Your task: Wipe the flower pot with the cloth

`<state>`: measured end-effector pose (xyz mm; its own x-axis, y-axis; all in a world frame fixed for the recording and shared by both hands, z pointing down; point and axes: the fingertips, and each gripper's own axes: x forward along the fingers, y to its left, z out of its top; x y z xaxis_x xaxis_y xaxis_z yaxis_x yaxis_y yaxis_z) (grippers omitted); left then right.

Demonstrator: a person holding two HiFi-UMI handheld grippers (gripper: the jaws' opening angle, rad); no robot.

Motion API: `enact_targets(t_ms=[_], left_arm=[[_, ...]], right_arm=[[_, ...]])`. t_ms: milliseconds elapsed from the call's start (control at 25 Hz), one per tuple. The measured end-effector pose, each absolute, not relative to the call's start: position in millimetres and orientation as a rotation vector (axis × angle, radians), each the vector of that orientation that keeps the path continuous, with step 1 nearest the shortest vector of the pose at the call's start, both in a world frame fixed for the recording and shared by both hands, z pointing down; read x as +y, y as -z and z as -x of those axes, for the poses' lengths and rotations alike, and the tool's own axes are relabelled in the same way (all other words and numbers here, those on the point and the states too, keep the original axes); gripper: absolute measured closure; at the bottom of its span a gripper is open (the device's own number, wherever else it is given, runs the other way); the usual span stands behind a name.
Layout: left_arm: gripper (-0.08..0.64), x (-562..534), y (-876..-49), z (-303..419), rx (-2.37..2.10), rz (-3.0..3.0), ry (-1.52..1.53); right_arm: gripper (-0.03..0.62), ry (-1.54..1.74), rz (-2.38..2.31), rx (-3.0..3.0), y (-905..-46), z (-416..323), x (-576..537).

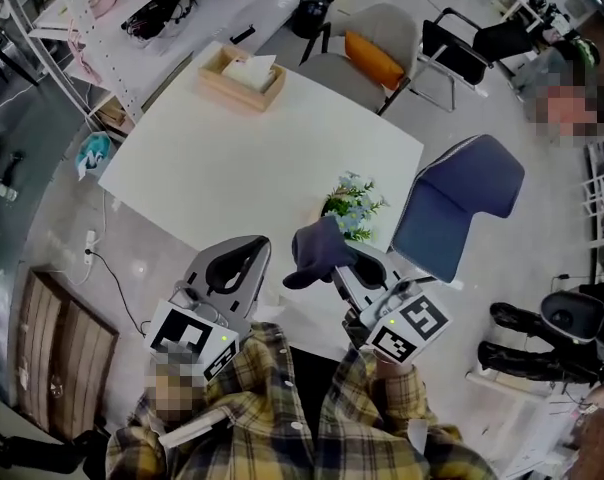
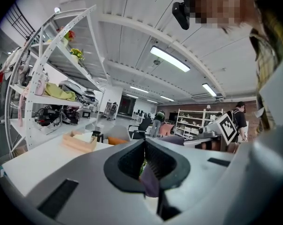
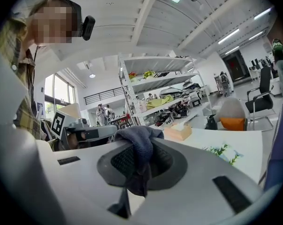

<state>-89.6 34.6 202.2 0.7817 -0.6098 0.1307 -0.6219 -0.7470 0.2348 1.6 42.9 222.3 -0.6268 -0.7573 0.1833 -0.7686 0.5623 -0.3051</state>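
A small potted plant (image 1: 354, 204) with green leaves and pale flowers stands near the right edge of the white table (image 1: 232, 158). Its pot is hidden under the foliage and behind the cloth. My right gripper (image 1: 329, 260) is shut on a dark blue cloth (image 1: 317, 251), which bunches over the jaws just in front of the plant. In the right gripper view the cloth (image 3: 139, 146) drapes over that gripper (image 3: 141, 159), and the plant's leaves (image 3: 221, 151) show beyond it to the right. My left gripper (image 1: 244, 250) hovers at the table's near edge, shut and holding nothing; its jaws (image 2: 145, 146) meet.
A wooden tissue box (image 1: 244, 76) sits at the table's far end. A blue chair (image 1: 462, 203) stands close to the right of the plant, and a grey chair with an orange cushion (image 1: 374, 58) stands beyond the table. Metal shelving (image 1: 102, 28) lines the left.
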Motion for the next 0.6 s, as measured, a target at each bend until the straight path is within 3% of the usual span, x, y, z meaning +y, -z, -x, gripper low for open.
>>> enact_targets(t_ms=[600], left_arm=[[0.549, -15, -219, 16, -0.566, -2.802, -0.183]], right_arm=[[0.571, -0.692, -1.630, -2.625, -236, -43, 39]])
